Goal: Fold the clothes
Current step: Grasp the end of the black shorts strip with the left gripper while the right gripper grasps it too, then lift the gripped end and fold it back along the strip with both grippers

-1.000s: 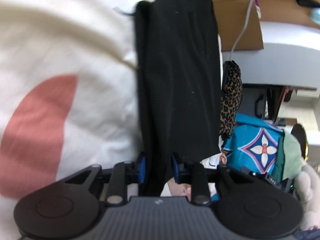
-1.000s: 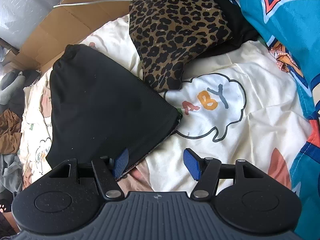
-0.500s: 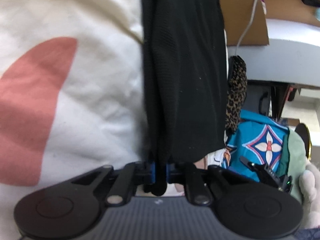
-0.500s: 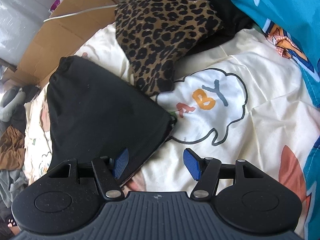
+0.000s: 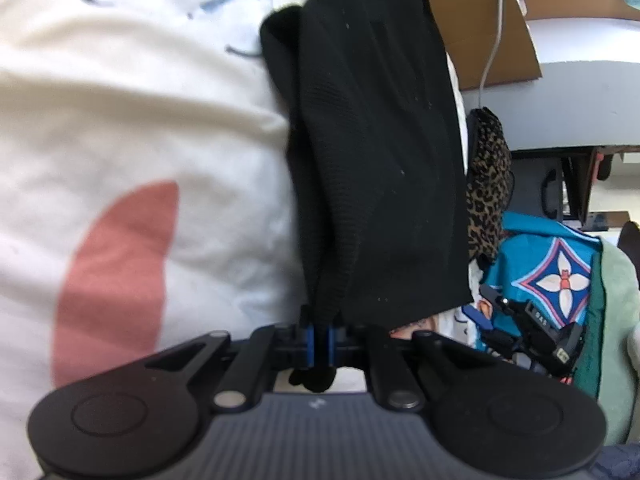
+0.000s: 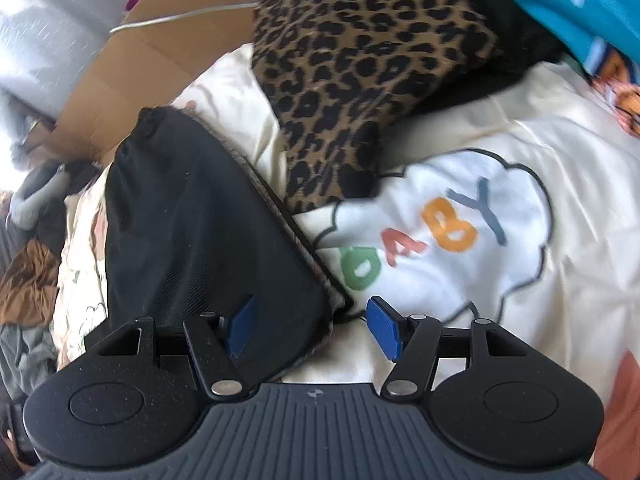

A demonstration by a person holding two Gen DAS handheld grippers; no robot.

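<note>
Mid-fold, by the look of it: 1 corner of the black garment [image 5: 376, 168] already pinched, the other not yet taken.

Nearest in the left wrist view, the left gripper [image 5: 320, 338] clenched tight on a bunched edge of that black knit, blue pads almost meeting, a small tuft of cloth poking out behind them. Tilted close over the cream duvet [image 5: 132, 128], with the garment running away from the jaws as a long, doubled strip. Beyond it, just beside its far edge, a leopard-print piece [image 5: 486, 184], then a teal patterned cloth [image 5: 552, 276], then a cardboard box [image 5: 480, 24] with a white cable [image 5: 490, 56] hanging across it.

In the right wrist view, the right gripper [image 6: 314, 326] spread wide and holding nothing. Held low, angled down at the bed. Left blue pad [image 6: 240, 330] over the black cloth, right blue pad [image 6: 382, 328] over bare duvet, the garment's near corner [image 6: 336, 312] lying between the 2. Farther off, the black garment [image 6: 192, 232] lying flat on the bedding, its right edge meeting the cloud print lettered "BABY" [image 6: 440, 228], the leopard-print piece [image 6: 360, 64] behind that.

Next move, probably: settle the right jaws down around that near corner and close, catching all layers rather than only the top 1. Then lift both corners together and carry them across evenly, keeping the strip taut enough not to slump or drag the leopard-print piece along.
</note>
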